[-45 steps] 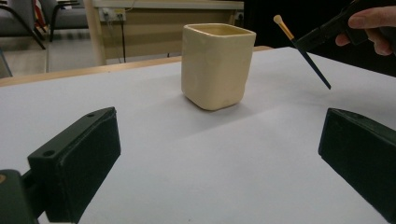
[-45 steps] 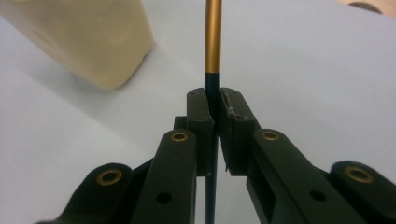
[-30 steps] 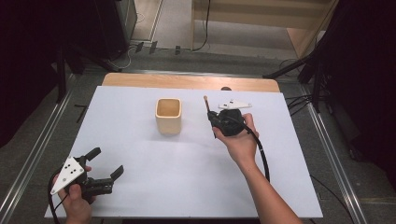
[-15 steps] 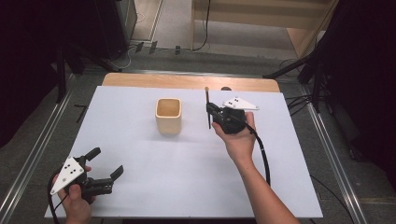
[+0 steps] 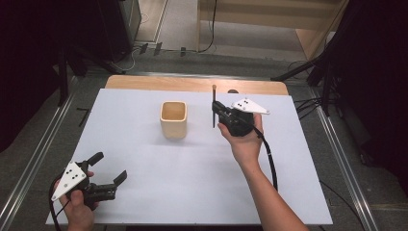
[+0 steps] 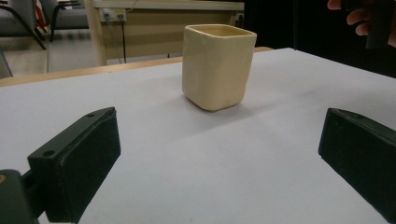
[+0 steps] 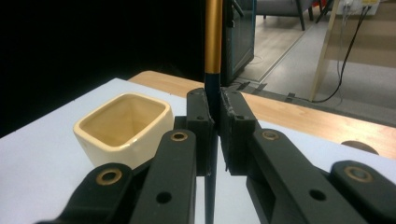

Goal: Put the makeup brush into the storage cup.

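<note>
The right gripper [image 5: 217, 111], jaws clamped on an upright pen [image 5: 213, 107], is just right of the cup [image 5: 173, 119]; the left gripper [image 5: 109, 168], jaws apart, is far off.

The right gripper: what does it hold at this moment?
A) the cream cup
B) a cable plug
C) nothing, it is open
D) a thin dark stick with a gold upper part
D: the right gripper is shut on the upright stick, beside the cup.

no readable text, labels or numbers anywhere
</note>
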`<state>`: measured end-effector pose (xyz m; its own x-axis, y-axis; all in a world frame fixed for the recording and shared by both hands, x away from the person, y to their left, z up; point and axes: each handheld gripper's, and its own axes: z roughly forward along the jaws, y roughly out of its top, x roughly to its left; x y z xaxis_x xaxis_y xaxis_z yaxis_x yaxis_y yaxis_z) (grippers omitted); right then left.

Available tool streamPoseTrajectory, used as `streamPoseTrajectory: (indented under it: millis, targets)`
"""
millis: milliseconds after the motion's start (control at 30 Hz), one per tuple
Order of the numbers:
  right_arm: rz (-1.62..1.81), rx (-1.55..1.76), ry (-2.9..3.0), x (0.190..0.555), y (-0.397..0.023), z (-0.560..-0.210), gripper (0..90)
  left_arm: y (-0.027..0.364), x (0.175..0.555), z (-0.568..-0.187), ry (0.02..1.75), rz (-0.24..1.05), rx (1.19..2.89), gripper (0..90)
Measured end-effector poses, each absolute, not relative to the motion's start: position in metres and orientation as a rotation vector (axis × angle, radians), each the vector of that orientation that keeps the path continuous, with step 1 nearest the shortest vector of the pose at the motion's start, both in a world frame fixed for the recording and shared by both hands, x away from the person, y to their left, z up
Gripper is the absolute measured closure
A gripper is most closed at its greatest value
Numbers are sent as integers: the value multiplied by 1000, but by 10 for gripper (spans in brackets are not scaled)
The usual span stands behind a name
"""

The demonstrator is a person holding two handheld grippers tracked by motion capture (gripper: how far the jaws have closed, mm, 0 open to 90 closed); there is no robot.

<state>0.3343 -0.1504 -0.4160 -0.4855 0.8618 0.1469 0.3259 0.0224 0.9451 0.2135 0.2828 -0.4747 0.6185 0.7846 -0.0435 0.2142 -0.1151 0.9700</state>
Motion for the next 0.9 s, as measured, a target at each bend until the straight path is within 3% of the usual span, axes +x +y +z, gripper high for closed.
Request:
streamPoseTrajectory:
  millis: [900]
  targets:
    - [1534,1153,1802,344,-134,-403,842,283,213,-475,837,598,1654,0]
